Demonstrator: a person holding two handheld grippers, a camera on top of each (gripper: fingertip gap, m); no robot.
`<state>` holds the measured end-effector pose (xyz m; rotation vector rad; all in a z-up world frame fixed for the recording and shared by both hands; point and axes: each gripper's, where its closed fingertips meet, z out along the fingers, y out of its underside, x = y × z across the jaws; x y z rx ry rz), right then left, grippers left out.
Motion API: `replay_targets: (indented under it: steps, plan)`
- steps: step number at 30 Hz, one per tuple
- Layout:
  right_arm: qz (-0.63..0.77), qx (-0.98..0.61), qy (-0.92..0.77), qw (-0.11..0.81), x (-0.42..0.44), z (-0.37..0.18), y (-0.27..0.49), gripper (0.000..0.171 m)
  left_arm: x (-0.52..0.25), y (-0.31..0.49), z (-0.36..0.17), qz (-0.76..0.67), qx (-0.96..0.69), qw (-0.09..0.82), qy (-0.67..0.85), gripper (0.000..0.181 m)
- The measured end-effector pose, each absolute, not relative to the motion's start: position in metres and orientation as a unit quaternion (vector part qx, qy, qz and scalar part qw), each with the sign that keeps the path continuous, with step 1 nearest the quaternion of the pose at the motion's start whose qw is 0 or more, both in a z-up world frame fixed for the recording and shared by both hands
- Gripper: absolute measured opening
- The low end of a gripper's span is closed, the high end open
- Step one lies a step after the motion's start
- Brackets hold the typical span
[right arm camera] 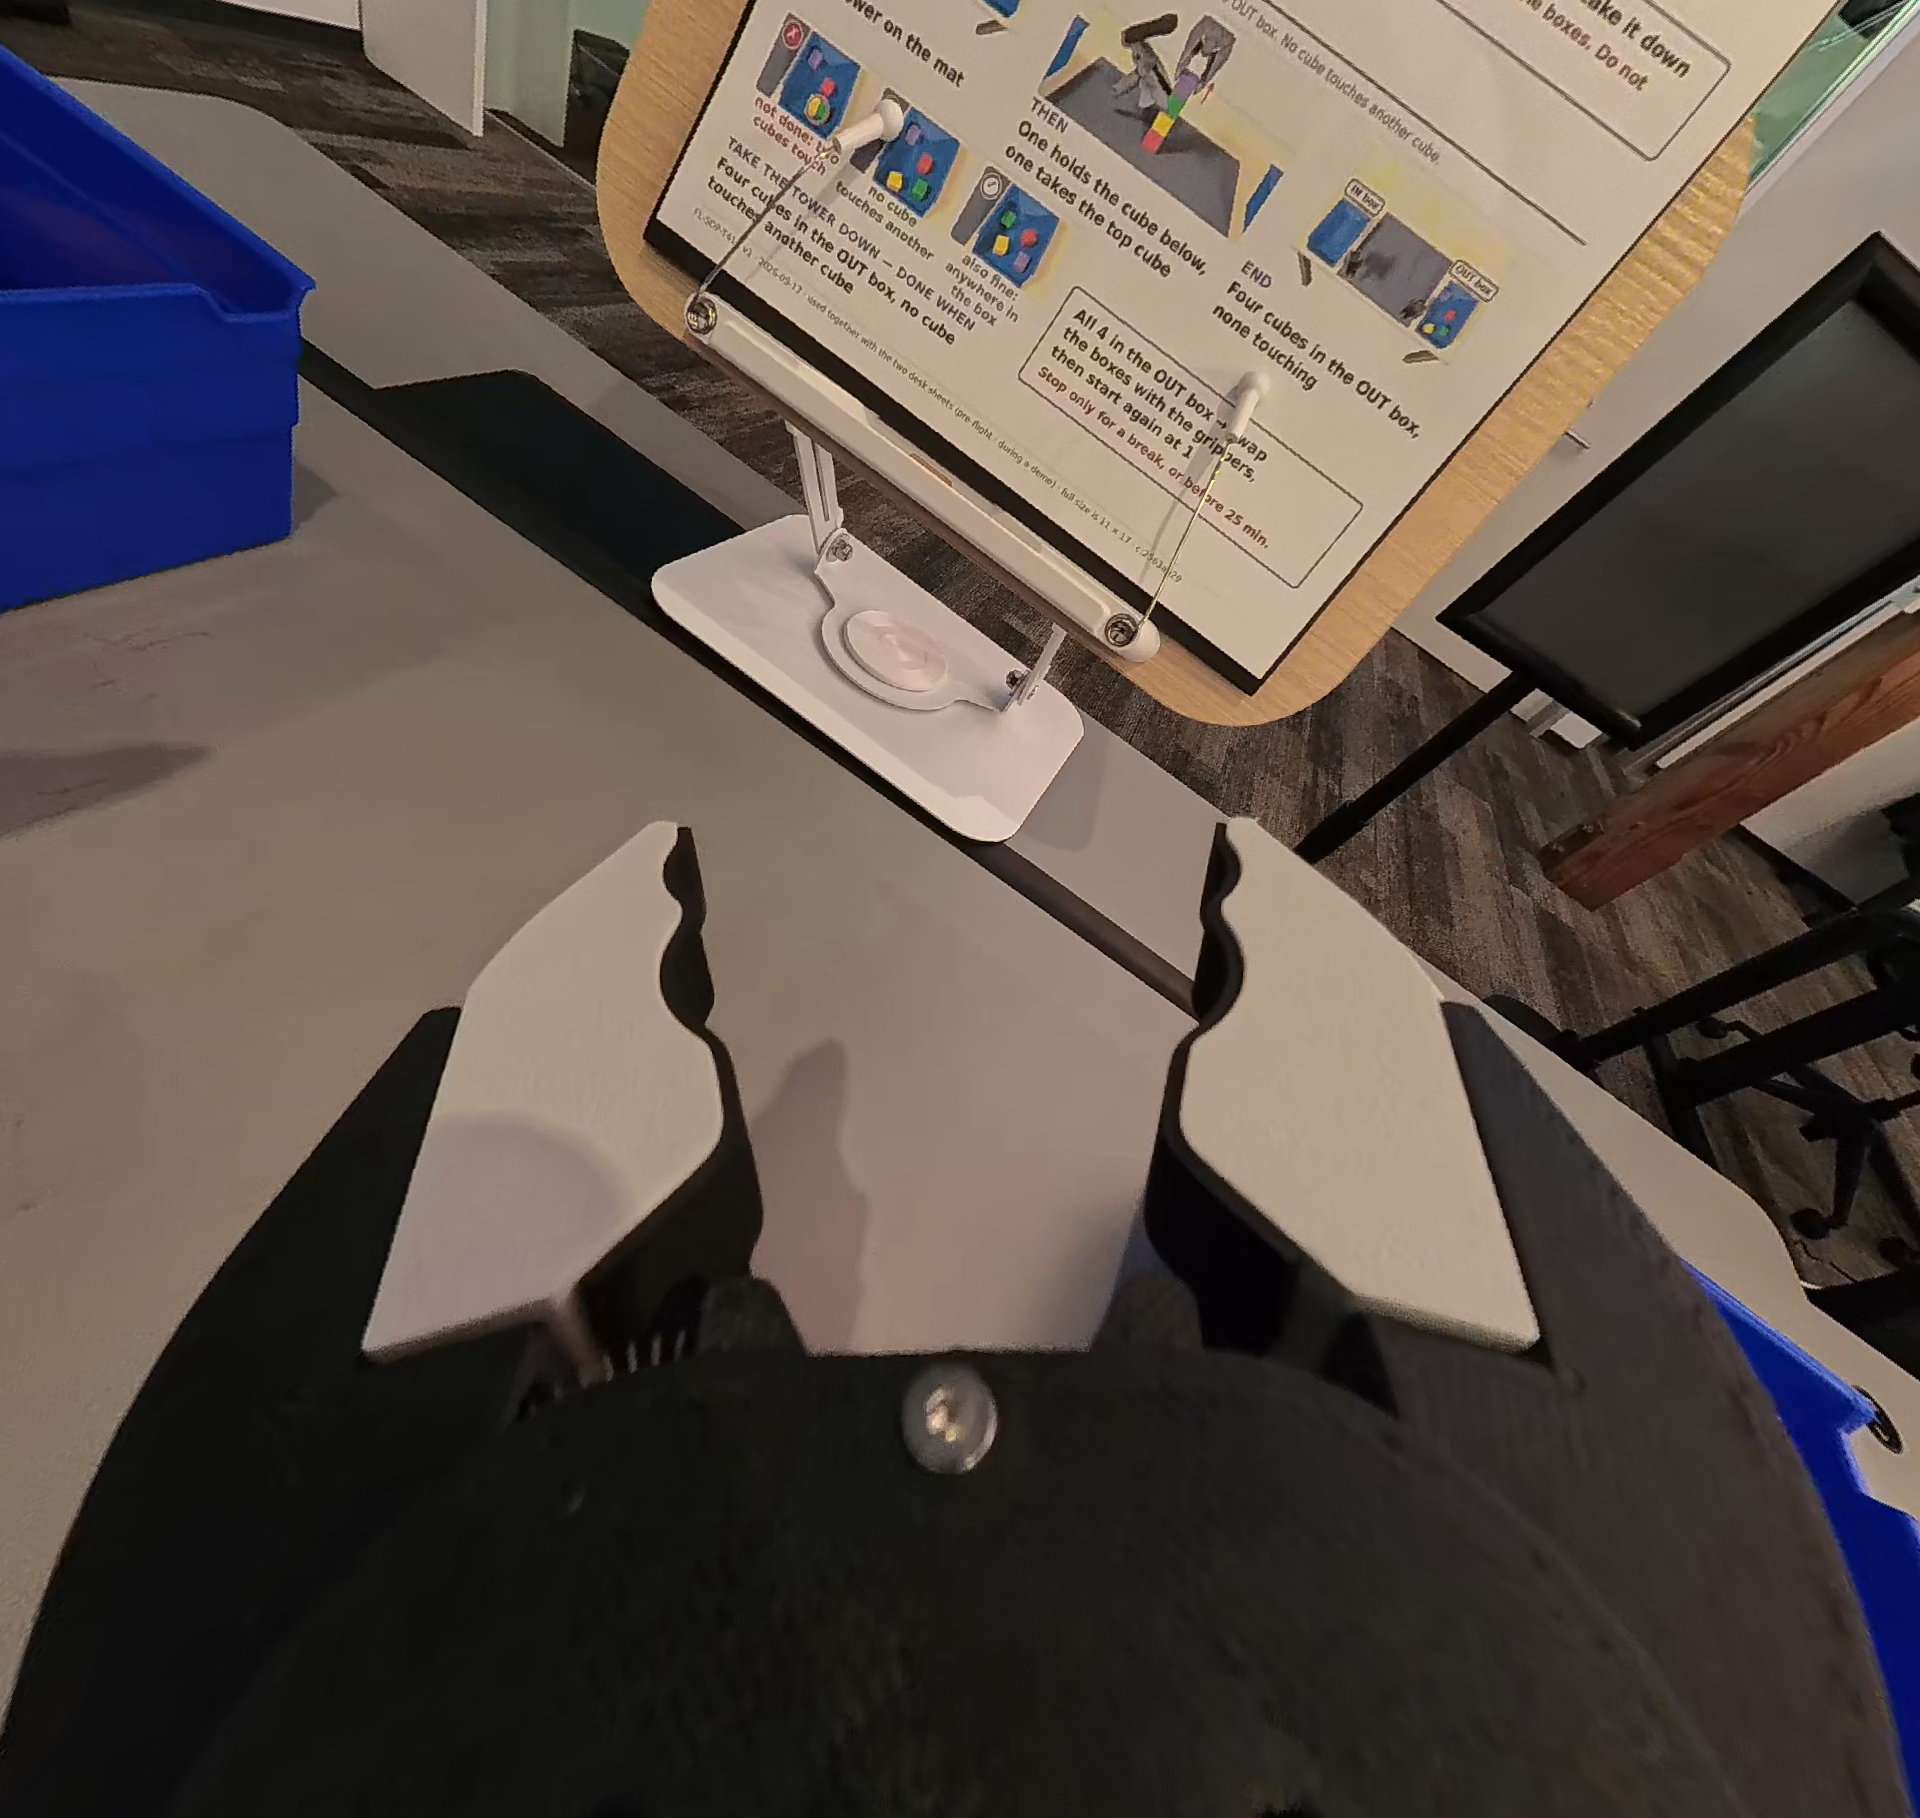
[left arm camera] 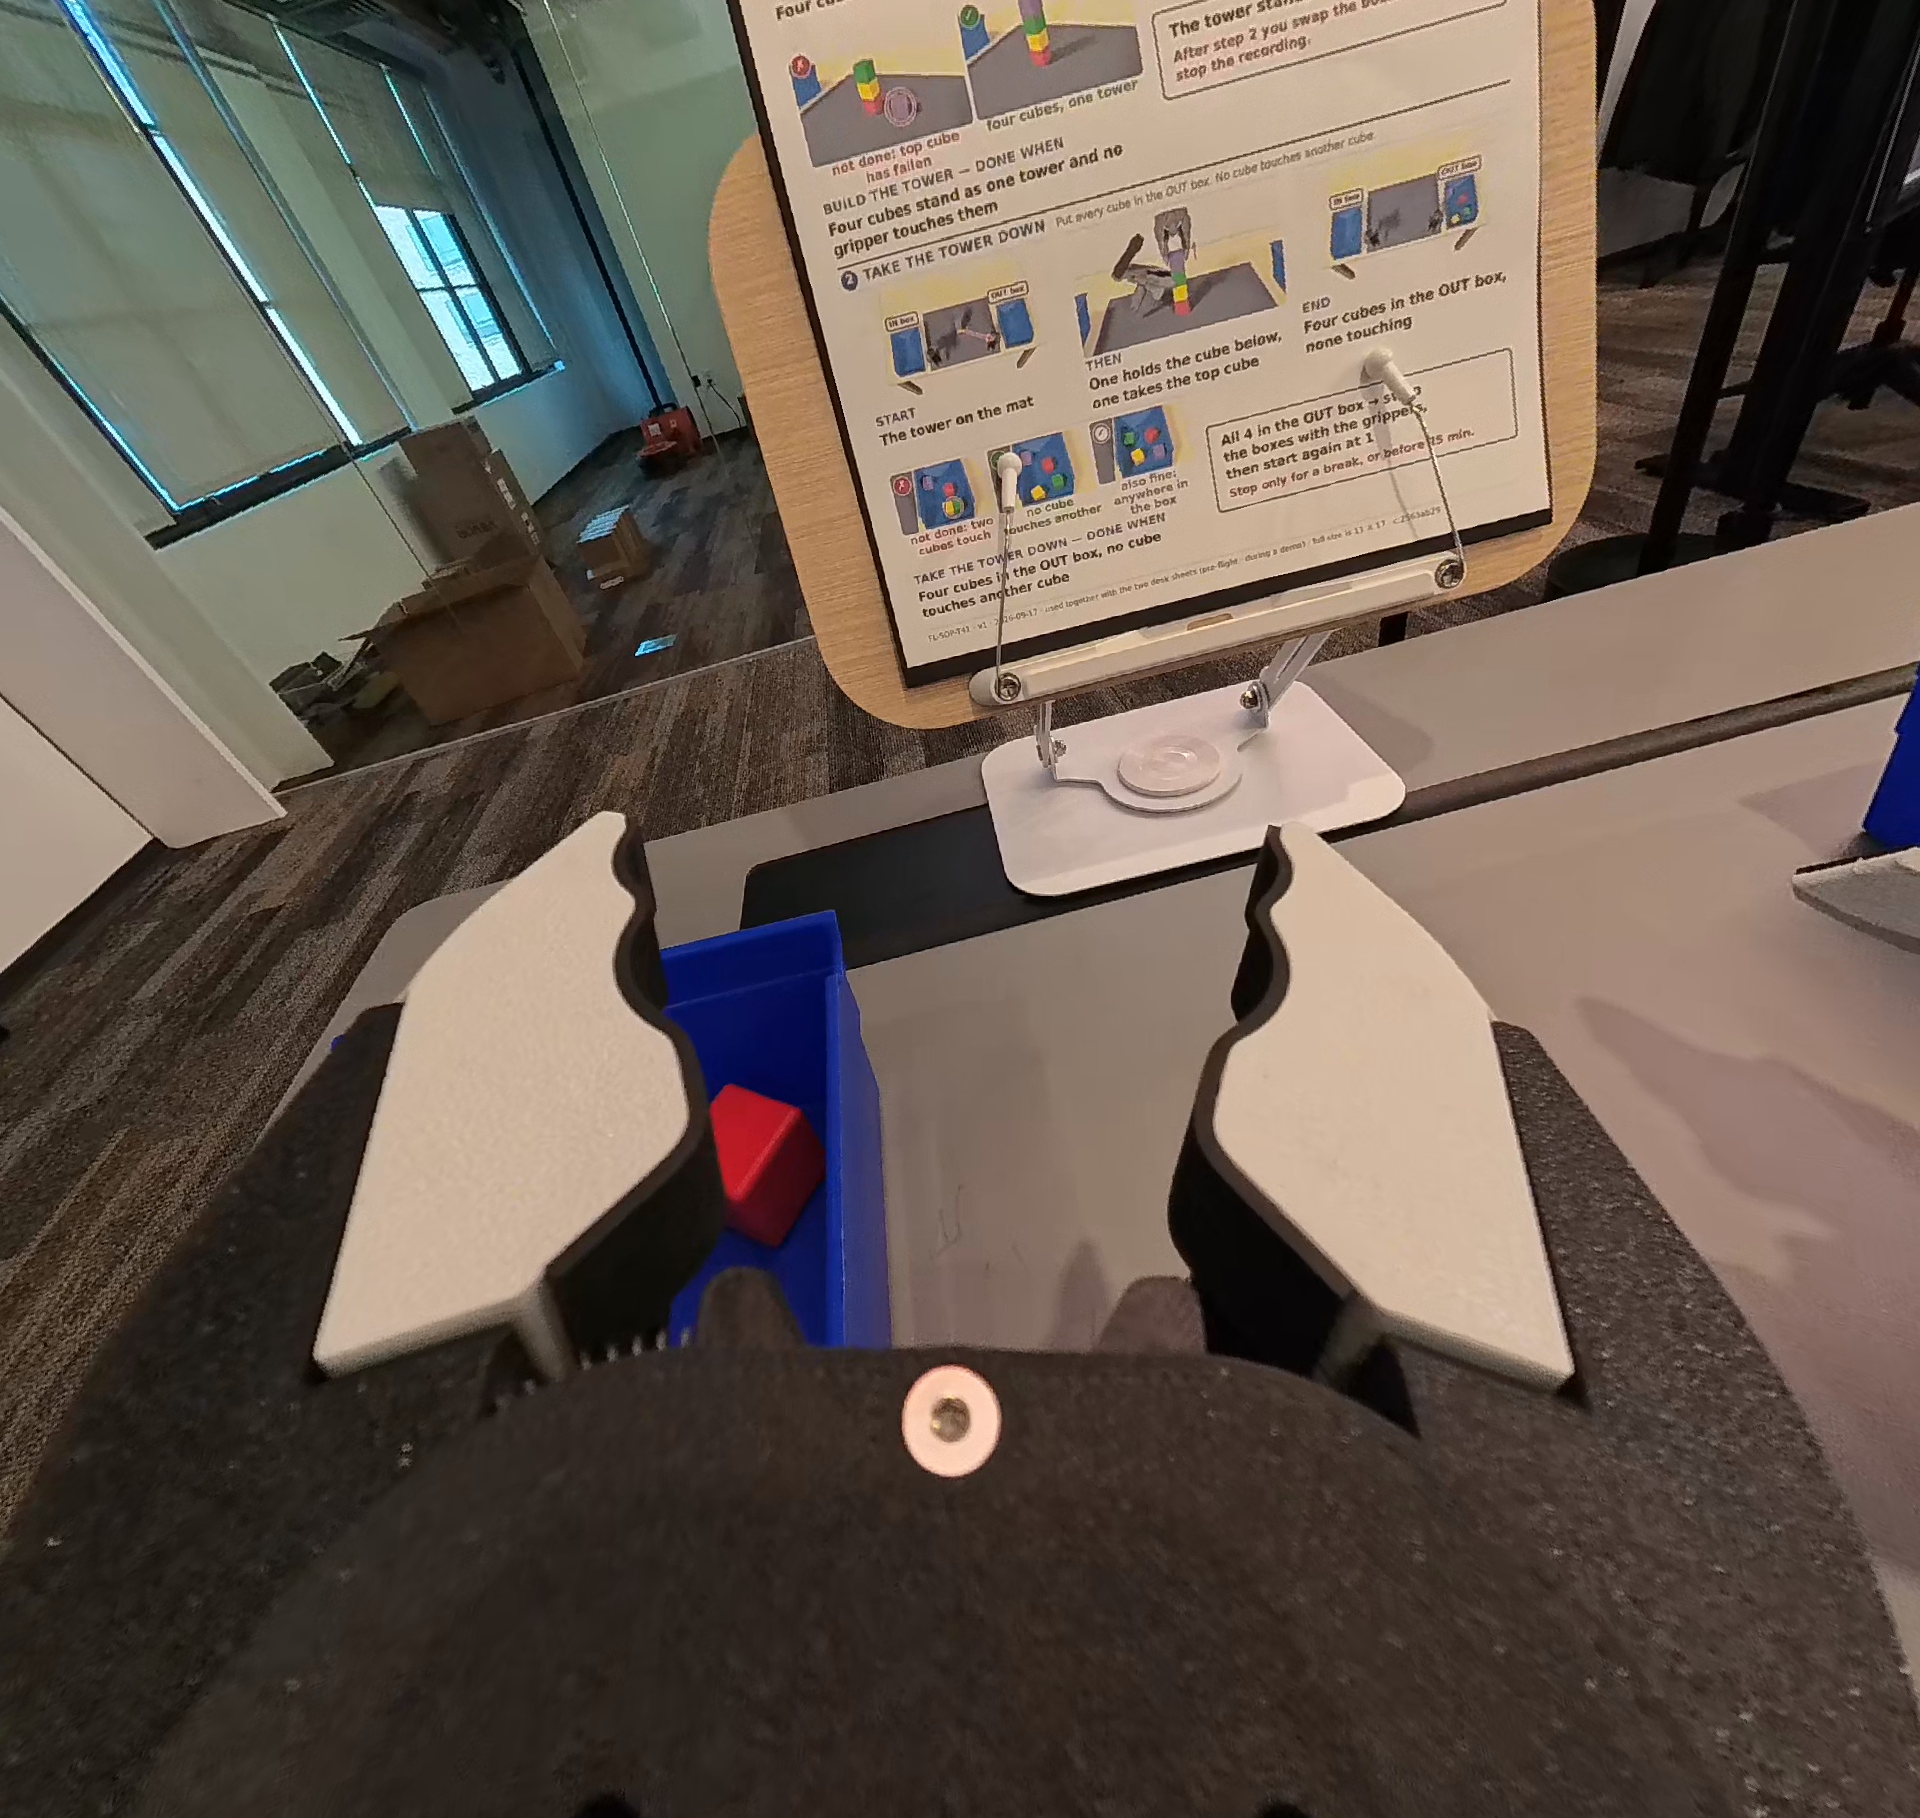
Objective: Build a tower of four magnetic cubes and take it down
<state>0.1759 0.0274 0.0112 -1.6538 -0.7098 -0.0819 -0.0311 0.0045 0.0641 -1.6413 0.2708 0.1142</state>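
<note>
In the left wrist view, the left gripper [left arm camera: 951,947] hangs over the near left corner of the grey surface [left arm camera: 1039,1093], its jaws spread wide with nothing between them. Under its left finger [left arm camera: 520,1093] sits one blue box [left arm camera: 852,1093] at the left edge of the surface, and one red cube [left arm camera: 769,1160] lies inside it, tilted on an edge; only this one cube shows, the rest of the box being hidden by the finger. Farther along, at the far edge, one stand with a white base [left arm camera: 1195,781] carries one printed instruction sheet [left arm camera: 1143,262] on a wooden board, held by two wire clips. At the right border a sliver of a second blue box [left arm camera: 1896,771] shows. In the right wrist view, one blue box [right arm camera: 145,397] stands by the left edge of the surface [right arm camera: 416,729], its contents out of sight. The right gripper [right arm camera: 951,921] hovers near the far right edge with jaws wide and empty, and another blue box corner [right arm camera: 1829,1436] peeks out beneath its right side. Cubes counted: one.
</note>
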Motion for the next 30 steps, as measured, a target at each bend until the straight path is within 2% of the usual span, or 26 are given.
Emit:
replay_targets:
  steps: [30]
  plan:
    - [-0.052,-0.73,-0.296,0.613,0.185,0.0124,0.0287,0.093,-0.0239,0.0037,0.0593,0.038,-0.736,0.663,0.131,0.108]
